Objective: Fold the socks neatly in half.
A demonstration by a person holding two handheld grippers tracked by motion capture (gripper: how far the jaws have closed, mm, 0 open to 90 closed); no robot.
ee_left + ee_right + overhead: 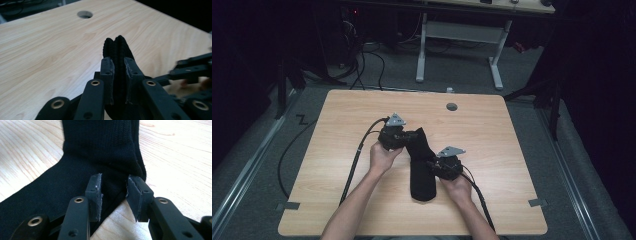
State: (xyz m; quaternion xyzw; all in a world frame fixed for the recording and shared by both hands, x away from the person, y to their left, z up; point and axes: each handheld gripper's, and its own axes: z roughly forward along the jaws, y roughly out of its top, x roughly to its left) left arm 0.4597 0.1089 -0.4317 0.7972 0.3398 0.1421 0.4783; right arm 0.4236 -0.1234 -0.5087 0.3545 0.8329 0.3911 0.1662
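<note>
Sock (117, 50) clamped in left hand-held gripper (117, 82) above table (50, 50)

I'm seeing a round cable hole (452, 106) lying near the desk's (352, 120) far edge, a white-legged table frame (459, 47) standing beyond.
</note>
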